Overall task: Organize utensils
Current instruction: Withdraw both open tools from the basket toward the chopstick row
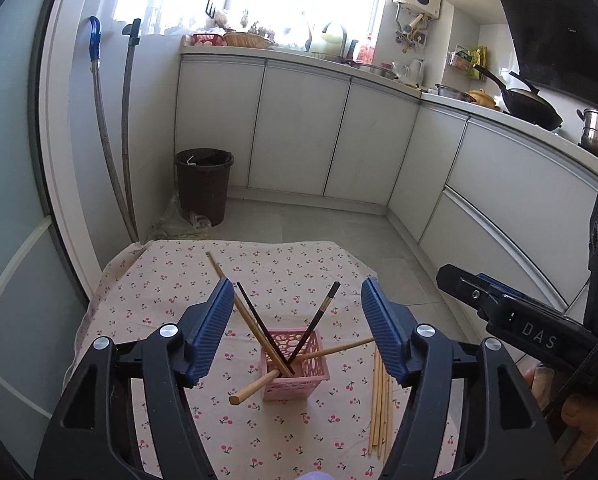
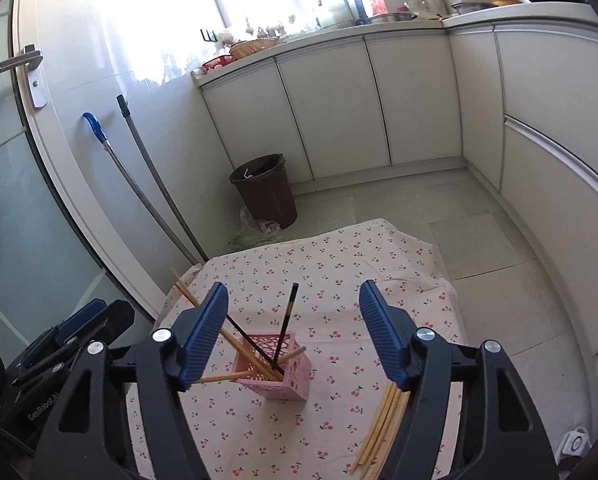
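Right tongs' pad (image 2: 383, 340) over part of loose chopsticks (image 2: 379, 428) beside holder (image 2: 287, 380).

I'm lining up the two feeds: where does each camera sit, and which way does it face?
Left wrist: on the left claw, angled down at the pink basket; right claw and a hand show.
Right wrist: on the right claw, angled down at the same basket; left claw shows.
Shared: basket, loose chopsticks, cherry-print cloth, bin.

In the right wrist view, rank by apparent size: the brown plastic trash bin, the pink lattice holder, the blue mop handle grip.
1. Brown plastic trash bin, though it stands farther away.
2. Pink lattice holder, nearer the camera, so the gap is unsure.
3. Blue mop handle grip, clearly smallest.
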Available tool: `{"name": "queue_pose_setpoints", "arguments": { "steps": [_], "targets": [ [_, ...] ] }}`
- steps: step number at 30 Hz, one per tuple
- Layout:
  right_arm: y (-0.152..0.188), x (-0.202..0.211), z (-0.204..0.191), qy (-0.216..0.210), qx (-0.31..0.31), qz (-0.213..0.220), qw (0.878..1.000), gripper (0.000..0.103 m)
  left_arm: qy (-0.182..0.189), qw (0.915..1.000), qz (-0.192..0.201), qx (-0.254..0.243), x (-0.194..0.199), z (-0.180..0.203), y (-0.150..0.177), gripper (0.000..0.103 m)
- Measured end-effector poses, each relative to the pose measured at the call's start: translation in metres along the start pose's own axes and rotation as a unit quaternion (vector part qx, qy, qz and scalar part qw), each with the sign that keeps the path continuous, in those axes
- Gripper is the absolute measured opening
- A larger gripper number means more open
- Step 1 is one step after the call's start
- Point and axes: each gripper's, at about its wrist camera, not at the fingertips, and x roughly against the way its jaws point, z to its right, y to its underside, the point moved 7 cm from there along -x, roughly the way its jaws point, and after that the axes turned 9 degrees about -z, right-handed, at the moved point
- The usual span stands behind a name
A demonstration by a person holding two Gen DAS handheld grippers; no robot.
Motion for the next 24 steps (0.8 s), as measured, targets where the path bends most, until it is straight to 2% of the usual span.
{"name": "queue_pose_setpoints", "arguments": {
  "steps": [2, 7, 16, 24],
  "targets": [
    [0.004, 0.004, 0.007, 0.020, -0.002, 0.007, 1.000, 0.085, -0.007, 1.0000, -0.002, 0.001, 0.000, 0.000, 0.003, 0.072],
    [0.013, 0.010, 0.033, 0.051, -0.018, 0.005, 0.999, 0.095, -0.025, 0.9996, 0.005, -0.010, 0.004, 0.006, 0.008, 0.079],
    [0.045, 0.010, 0.071, 0.082, -0.043, -0.043, 0.995, 0.096, -0.035, 0.9986, -0.002, -0.041, -0.002, 0.027, 0.022, 0.093],
    [0.071, 0.027, 0.100, 0.125, -0.065, -0.055, 0.989, 0.096, -0.036, 0.9966, -0.025, -0.070, -0.014, 0.047, 0.040, 0.096]
  ]
}}
